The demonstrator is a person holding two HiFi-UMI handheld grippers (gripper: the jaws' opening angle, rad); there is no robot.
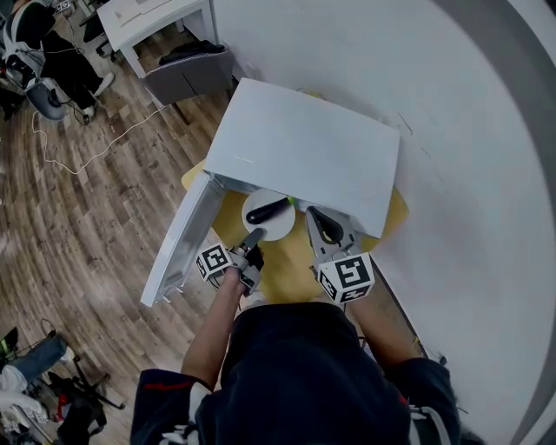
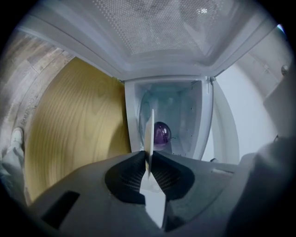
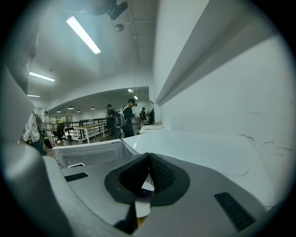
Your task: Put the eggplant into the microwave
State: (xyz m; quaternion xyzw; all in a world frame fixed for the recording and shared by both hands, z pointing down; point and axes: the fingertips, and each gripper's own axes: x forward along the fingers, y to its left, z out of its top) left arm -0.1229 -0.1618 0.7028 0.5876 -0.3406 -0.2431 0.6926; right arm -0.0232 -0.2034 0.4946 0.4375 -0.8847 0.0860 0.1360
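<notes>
A white microwave (image 1: 304,148) stands on a round yellow table (image 1: 291,265), its door (image 1: 182,239) swung open to the left. At the mouth of the microwave is a white plate (image 1: 280,228) bearing the dark purple eggplant (image 1: 268,209). My left gripper (image 1: 252,239) is shut on the plate's near rim. In the left gripper view the plate (image 2: 149,134) shows edge-on between the pads of the gripper (image 2: 148,155), with the eggplant (image 2: 162,133) beyond it against the cavity. My right gripper (image 1: 320,219) is shut and empty in front of the microwave's right side; its tips (image 3: 149,157) meet.
A white wall (image 1: 452,130) runs close behind and to the right of the microwave. A grey chair (image 1: 187,74) and a white desk (image 1: 152,22) stand at the far left on the wooden floor (image 1: 87,217), where cables lie. Several people stand far off.
</notes>
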